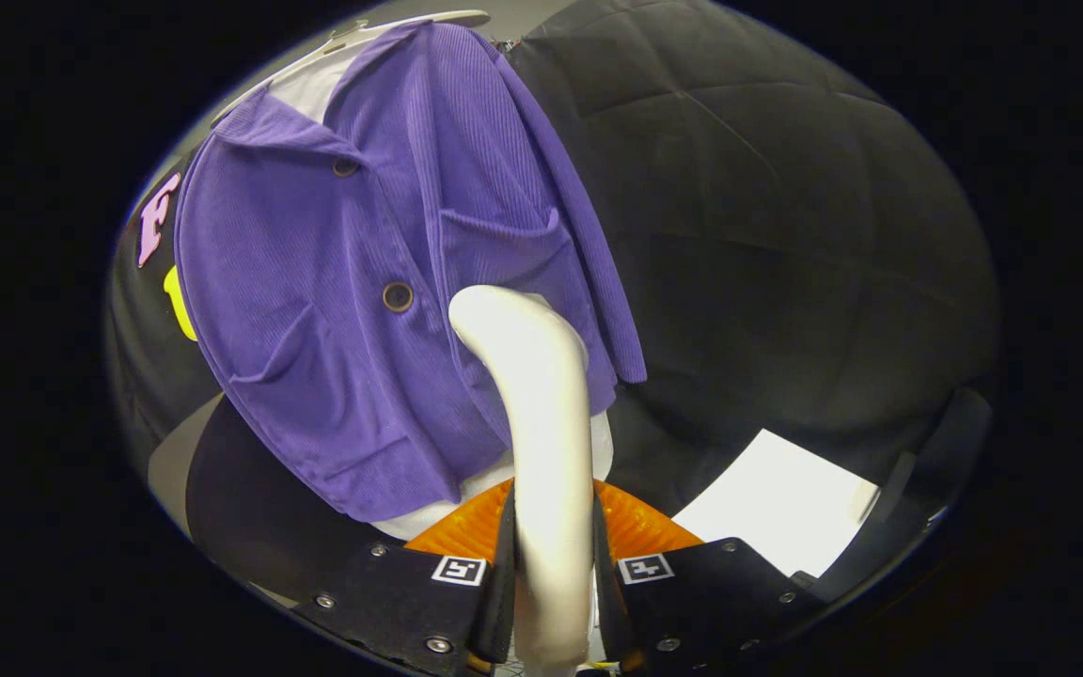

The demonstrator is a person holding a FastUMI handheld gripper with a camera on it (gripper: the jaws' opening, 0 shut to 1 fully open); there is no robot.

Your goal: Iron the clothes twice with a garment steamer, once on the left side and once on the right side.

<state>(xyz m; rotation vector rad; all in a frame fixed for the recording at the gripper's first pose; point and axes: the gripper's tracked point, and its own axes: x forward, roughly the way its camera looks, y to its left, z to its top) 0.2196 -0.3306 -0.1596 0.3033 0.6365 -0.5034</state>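
Where my two fingers (504, 555) meet at the bottom of the view, I see them pressed on either side of the steamer (541, 423), so my gripper (553, 564) is clamped narrow around its pale handle. The handle rises ahead between the fingers and bends over at the top; its head faces away from me, so I cannot make out the steam plate or whether it touches cloth. Its lower end is cut off below the fingers. Just beyond it hangs the shirt (335, 310), purple and ribbed, with two dark buttons and chest pockets, tilted in my view. The steamer's bend covers part of the shirt's lower front, near the placket. A white hanger (410, 21) shows at the collar, only partly visible. White fabric (316, 85) peeks out at the neck and under the hem; I cannot tell what it is. An orange ribbed piece (640, 527) sits behind the fingers, mostly hidden. To the right, beyond the fingers, a white sheet (776, 512) lies low, one corner covered by a dark bar.
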